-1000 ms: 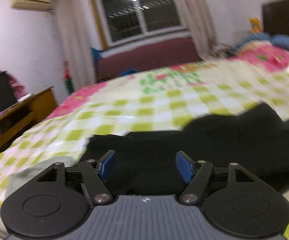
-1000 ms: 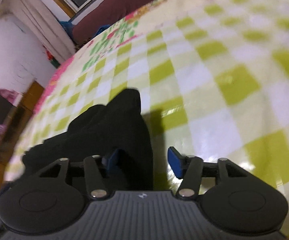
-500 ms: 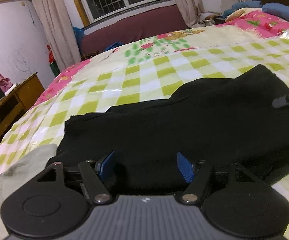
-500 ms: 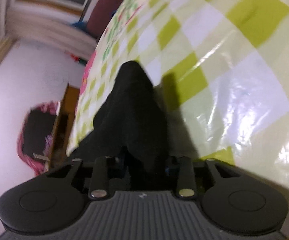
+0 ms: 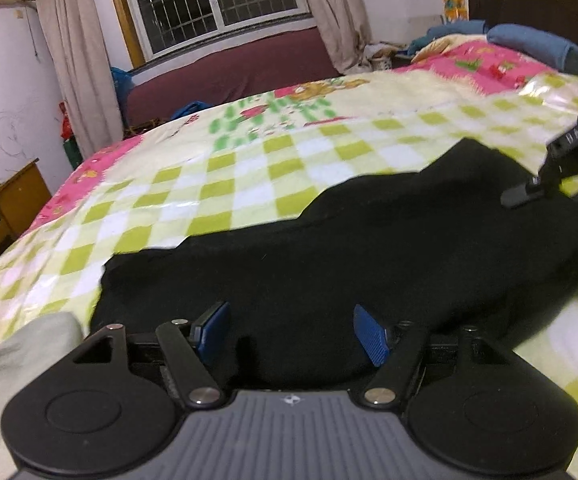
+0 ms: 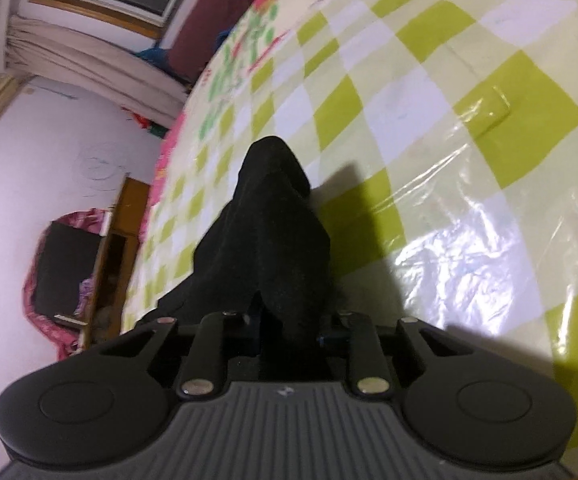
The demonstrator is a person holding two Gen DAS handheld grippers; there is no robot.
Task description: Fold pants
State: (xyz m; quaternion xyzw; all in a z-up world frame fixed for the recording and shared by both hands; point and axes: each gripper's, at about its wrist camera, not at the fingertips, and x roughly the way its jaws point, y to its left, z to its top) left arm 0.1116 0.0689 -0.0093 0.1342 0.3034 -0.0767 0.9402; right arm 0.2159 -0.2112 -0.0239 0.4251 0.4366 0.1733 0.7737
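Black pants lie across the green and white checked bed cover. My left gripper is open, its blue pads on either side of the near edge of the pants. My right gripper is shut on a bunched fold of the pants, which rises a little above the bed. The right gripper also shows at the right edge of the left wrist view, at the far end of the pants.
A grey cloth lies at the near left of the bed. A wooden desk stands left of the bed. A maroon sofa sits under the window. Blue pillows lie at the headboard.
My right gripper has closed on the end of the pants and lifted it. My left gripper stays open at the near edge while the pants shift slightly.
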